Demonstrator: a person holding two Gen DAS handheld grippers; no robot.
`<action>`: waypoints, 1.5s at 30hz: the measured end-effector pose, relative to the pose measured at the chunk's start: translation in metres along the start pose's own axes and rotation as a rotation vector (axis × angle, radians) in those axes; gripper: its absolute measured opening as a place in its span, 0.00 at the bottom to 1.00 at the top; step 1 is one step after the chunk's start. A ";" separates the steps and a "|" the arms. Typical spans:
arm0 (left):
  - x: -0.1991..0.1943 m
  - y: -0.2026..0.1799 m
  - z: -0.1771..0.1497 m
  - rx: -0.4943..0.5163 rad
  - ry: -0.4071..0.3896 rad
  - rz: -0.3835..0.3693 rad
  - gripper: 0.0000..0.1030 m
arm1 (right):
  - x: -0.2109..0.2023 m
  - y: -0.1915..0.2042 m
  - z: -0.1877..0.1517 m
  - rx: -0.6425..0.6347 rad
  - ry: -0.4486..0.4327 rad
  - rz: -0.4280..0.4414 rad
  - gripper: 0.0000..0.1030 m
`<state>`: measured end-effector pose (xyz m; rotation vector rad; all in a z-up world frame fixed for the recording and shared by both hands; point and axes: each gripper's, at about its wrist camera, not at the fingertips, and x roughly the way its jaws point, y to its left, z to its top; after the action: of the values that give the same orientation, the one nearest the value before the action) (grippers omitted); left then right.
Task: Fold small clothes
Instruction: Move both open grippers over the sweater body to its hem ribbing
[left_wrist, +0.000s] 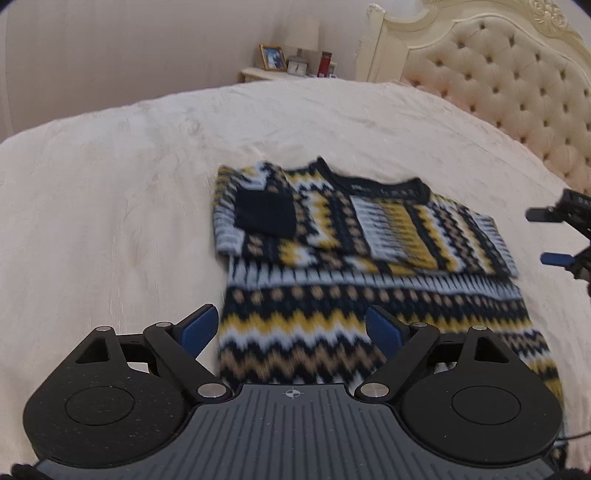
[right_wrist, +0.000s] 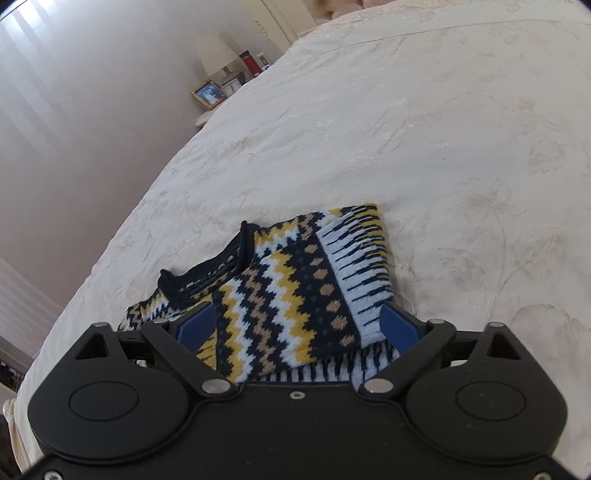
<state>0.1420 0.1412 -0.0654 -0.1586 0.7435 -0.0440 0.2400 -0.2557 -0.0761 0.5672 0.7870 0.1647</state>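
The navy, mustard and white zigzag-knit sweater, sleeves folded in, lies on the cream bedspread running 6 to 12 o'clock from the wide-open, empty left gripper, its hem nearest; right gripper, also spread empty, hovers over the shoulder

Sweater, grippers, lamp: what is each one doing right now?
sweater: lying flat on the bed, both sleeves folded in across the chest, lower half not yet folded up.
left gripper: open, holding nothing, above the sweater's hem.
right gripper: open, holding nothing, over a folded sleeve.
lamp: upright on the nightstand, apparently unlit.
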 end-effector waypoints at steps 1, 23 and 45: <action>-0.003 -0.001 -0.004 -0.004 0.005 -0.006 0.85 | -0.001 0.001 -0.003 -0.010 0.007 0.005 0.99; -0.029 -0.006 -0.084 -0.056 0.244 -0.086 0.89 | -0.059 0.011 -0.096 0.019 0.167 0.088 0.99; -0.011 0.011 -0.092 -0.164 0.270 -0.133 0.90 | -0.047 0.011 -0.120 -0.008 0.354 -0.022 0.99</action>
<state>0.0716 0.1408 -0.1269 -0.3635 1.0054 -0.1327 0.1227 -0.2123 -0.1082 0.5286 1.1347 0.2522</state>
